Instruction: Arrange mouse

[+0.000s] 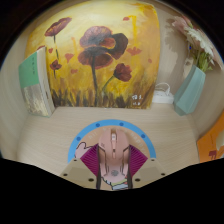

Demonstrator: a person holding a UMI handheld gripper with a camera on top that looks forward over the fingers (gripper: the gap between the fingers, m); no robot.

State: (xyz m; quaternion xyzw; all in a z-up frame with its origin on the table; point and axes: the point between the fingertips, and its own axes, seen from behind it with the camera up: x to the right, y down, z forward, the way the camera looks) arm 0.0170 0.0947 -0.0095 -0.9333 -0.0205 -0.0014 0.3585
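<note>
A pale pinkish mouse (113,152) lies lengthwise between my fingers, its nose pointing away from me. My gripper (112,160) is shut on it, with the magenta pads (91,160) pressing on both of its sides. Under the mouse is a round tan mouse pad with a light blue rim (74,144), resting on the beige tabletop. The mouse's rear end is hidden down between the fingers. I cannot tell whether the mouse is resting on the pad or lifted just off it.
A wall painted with dark red flowers (100,55) closes off the back of the table. A white and green box (38,85) leans at the back left. At the back right stand a light blue container (190,90) and a plant (200,45). An orange object (214,145) lies at the right.
</note>
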